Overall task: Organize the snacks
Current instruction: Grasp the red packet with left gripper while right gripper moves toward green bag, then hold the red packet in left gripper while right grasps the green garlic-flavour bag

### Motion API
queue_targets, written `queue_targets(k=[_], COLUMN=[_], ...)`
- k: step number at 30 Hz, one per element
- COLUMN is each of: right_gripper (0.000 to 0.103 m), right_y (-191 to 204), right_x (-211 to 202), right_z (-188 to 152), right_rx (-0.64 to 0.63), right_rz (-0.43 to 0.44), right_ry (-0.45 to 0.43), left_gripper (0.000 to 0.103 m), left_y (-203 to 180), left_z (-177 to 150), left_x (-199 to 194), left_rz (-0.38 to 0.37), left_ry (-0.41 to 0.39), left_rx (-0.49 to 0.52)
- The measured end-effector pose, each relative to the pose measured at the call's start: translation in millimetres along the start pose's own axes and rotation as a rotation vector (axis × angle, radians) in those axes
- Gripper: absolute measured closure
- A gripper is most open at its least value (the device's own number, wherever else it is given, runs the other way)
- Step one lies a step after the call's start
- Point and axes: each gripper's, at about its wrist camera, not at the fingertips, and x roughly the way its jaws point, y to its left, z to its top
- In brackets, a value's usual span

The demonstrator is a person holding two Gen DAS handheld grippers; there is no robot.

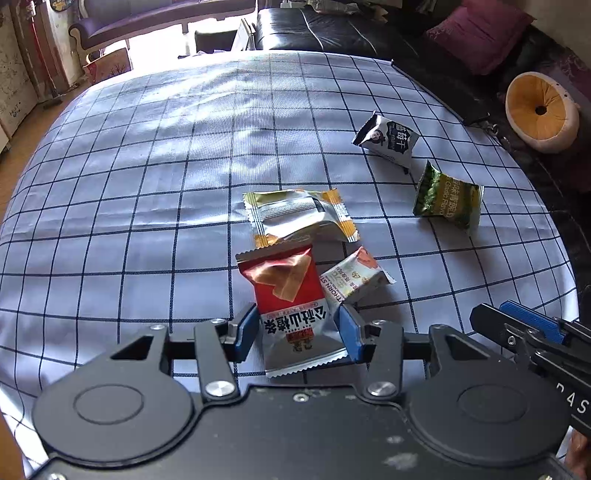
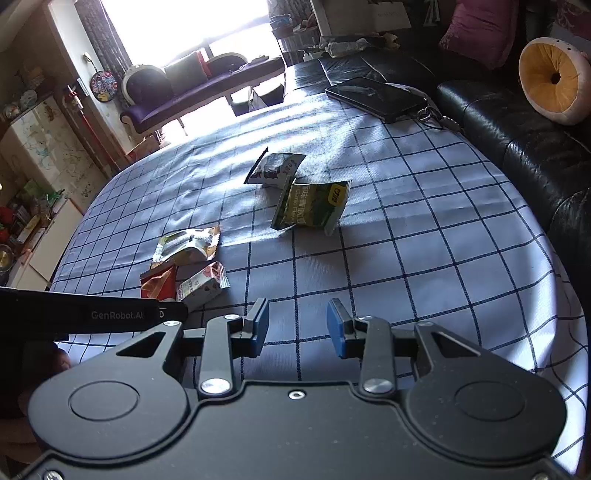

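Several snack packets lie on the checked tablecloth [image 1: 147, 184]. My left gripper [image 1: 299, 332] has its blue pads on either side of a red and silver packet [image 1: 291, 295]; the pads look close to its edges, contact unclear. Beside it lie a white hawthorn packet [image 1: 354, 277] and a silver-orange packet [image 1: 299, 216]. Farther right are a green garlic-flavour packet [image 1: 447, 197] and a black-white packet [image 1: 388, 138]. My right gripper [image 2: 297, 326] is open and empty above bare cloth, with the green packet [image 2: 314, 206] and black-white packet [image 2: 275, 168] ahead.
A black sofa [image 2: 498, 122] borders the table's far and right sides, with a round yellow cushion [image 2: 550, 85] and a pink pillow [image 2: 480, 29]. A dark tablet [image 2: 373, 96] with keys lies at the table's far edge. The left gripper's body [image 2: 92, 314] sits at the left.
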Motion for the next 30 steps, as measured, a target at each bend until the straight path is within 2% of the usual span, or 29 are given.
queue_targets(k=[9,17,28,30], right_gripper=[0.058,0.058,0.058,0.058], right_y=[-3,-5,-1,0], right_x=[8,8,11,12], right_z=[1,3,3,4], right_rx=[0.017,0.022,0.016,0.012], right_rz=[-0.001,-0.003,0.002,0.002], right_ry=[0.012,0.007,0.02,0.018], left_gripper=[0.052,0.052,0.051,0.057], left_y=[1,25,34,37], left_z=[4,7,-11,-10], left_x=[4,5,-7,-6], left_rz=[0.018,0.051,0.069,0.06], left_ry=[-0.012,-0.021,-0.035,-0.035], left_rx=[0.033,0.006,0.039,0.027])
